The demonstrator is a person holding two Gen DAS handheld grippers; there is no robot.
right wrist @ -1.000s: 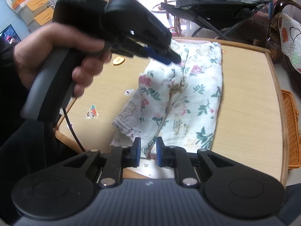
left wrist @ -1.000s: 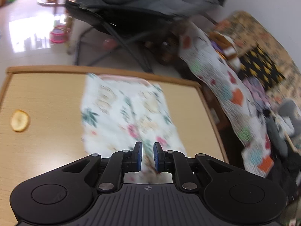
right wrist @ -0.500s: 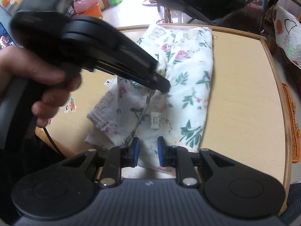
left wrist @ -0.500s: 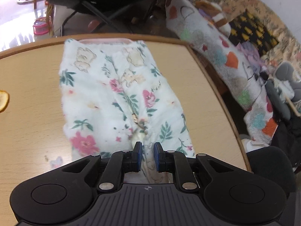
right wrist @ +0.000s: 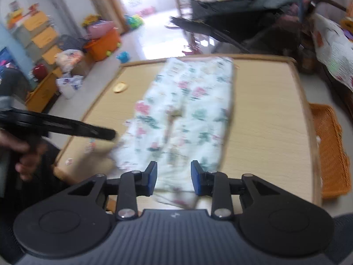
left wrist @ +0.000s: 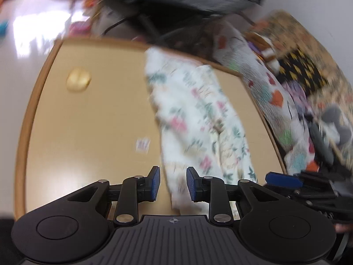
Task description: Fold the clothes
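Here a yellow round thing [left wrist: 78,82], too blurred to name, lies on the far left part of the table [left wrist: 92,119], and a small sticker [left wrist: 143,145] sits on the bare wood just left of the floral garment [left wrist: 198,119]. The garment lies lengthwise down the table, its near end hanging over the near edge. The left tongs [left wrist: 172,184] are opening, their blue pads apart with the garment's near left corner showing between them, not pressed. The right tongs [right wrist: 173,178] are opening too, the garment's near end lying between the pads, loose. In the right wrist view the left tongs reach in from the left, carried by a hand [right wrist: 24,152], their tip just beside the cloth's left edge. An orange basket [right wrist: 331,152] stands off the table's right side. Beyond the far edge are a dark folding chair [right wrist: 231,28], a patterned quilt [left wrist: 264,84], an orange bin [right wrist: 103,44] and drawers [right wrist: 42,33] on a glossy floor [left wrist: 33,17].
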